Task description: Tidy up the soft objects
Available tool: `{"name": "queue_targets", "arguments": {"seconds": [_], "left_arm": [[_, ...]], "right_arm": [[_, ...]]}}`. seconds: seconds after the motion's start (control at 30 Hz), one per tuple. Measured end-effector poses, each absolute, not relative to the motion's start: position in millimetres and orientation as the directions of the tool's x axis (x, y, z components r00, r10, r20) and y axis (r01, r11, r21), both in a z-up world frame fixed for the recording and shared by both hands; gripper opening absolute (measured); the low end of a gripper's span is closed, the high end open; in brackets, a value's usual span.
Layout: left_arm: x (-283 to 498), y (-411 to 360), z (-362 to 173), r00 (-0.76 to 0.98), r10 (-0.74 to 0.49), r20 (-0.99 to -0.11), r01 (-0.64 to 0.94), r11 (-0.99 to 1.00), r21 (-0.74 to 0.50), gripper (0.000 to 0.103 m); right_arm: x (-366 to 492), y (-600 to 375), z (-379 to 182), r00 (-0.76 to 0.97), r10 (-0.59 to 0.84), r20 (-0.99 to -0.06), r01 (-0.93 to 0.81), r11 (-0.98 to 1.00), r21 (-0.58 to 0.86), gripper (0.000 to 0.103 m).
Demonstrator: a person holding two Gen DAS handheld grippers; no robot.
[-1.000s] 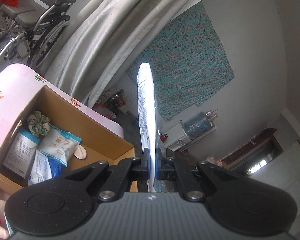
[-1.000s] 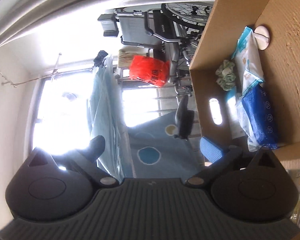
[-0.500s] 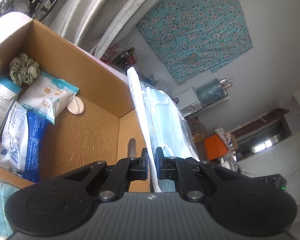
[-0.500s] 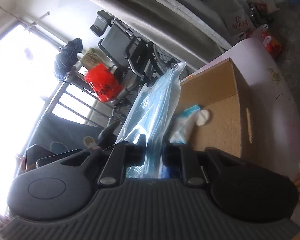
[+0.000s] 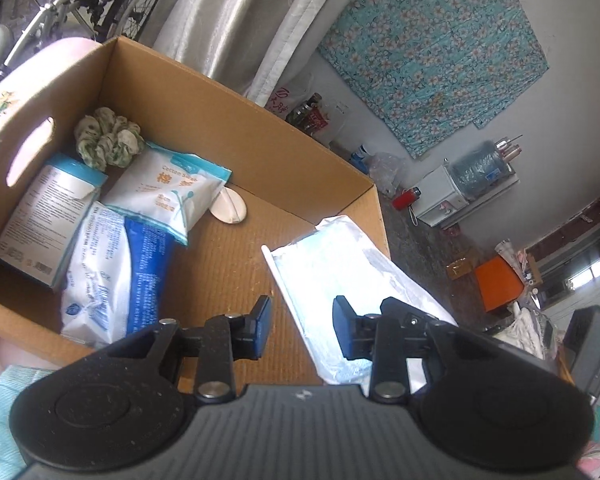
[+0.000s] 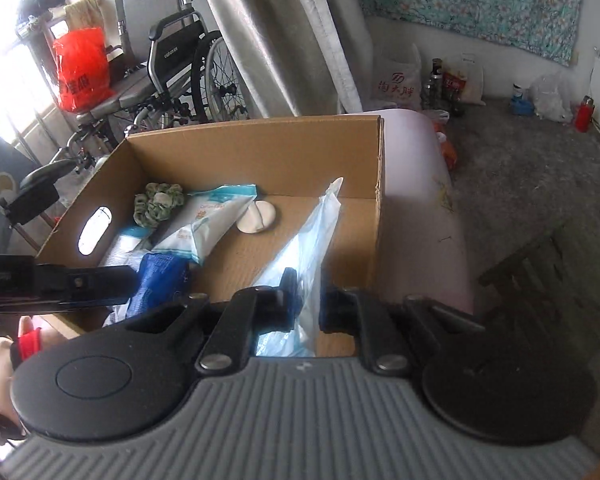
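A clear pack of light blue face masks (image 5: 340,272) hangs over the right end of an open cardboard box (image 5: 236,120). My left gripper (image 5: 302,328) is opening; the pack's lower edge runs between its jaws, and the pads no longer press on it. My right gripper (image 6: 308,304) is shut on the same pack (image 6: 312,248), holding it on edge above the floor of the box (image 6: 260,148). In the box lie a green scrunchie (image 5: 108,142), a cotton swab pack (image 5: 172,196), a round white pad (image 5: 229,210) and a blue and white pack (image 5: 112,280).
The box stands on a pale pink surface (image 6: 416,200). A wheelchair (image 6: 168,76) and grey curtains (image 6: 284,36) stand behind it. Bottles and bags (image 6: 448,80) line the far wall on the floor. A hand with a red band (image 6: 24,344) shows at lower left.
The left gripper came down over the box and let go of the mask pack. The right gripper, open and empty before, turned upright and closed on the pack.
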State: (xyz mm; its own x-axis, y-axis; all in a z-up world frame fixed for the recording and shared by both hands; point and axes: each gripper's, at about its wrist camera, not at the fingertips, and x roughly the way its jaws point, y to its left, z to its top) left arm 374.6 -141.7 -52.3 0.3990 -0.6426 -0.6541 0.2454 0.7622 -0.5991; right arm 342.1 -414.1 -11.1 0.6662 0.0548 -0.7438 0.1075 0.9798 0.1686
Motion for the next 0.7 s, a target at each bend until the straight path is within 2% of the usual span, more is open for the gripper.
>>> {"name": "queue_targets", "arguments": {"seconds": [0.13, 0.33, 0.53, 0.7], "left_arm": [[348.4, -114.1, -30.5, 0.458, -0.606, -0.65, 0.256, 0.79, -0.557, 0.036], [306.3, -70.0, -0.7, 0.54, -0.598, -0.593, 0.257, 0.788, -0.56, 0.039], [281.3, -34.3, 10.3, 0.589, -0.58, -0.563, 0.258, 0.795, -0.549, 0.04], [275.6, -14.7, 7.0, 0.605, -0.571, -0.555, 0.246, 0.797, -0.552, 0.04]], "right_arm": [[357.4, -388.1, -12.1, 0.685, -0.064, -0.726, 0.131, 0.991, 0.037, 0.009], [379.6, -348.9, -16.4, 0.711, -0.268, -0.65, 0.152, 0.961, -0.23, 0.008], [393.7, -329.1, -36.6, 0.648, -0.362, -0.67, 0.139, 0.921, -0.364, 0.009], [397.5, -323.9, -49.6, 0.603, -0.388, -0.697, 0.132, 0.91, -0.392, 0.01]]}}
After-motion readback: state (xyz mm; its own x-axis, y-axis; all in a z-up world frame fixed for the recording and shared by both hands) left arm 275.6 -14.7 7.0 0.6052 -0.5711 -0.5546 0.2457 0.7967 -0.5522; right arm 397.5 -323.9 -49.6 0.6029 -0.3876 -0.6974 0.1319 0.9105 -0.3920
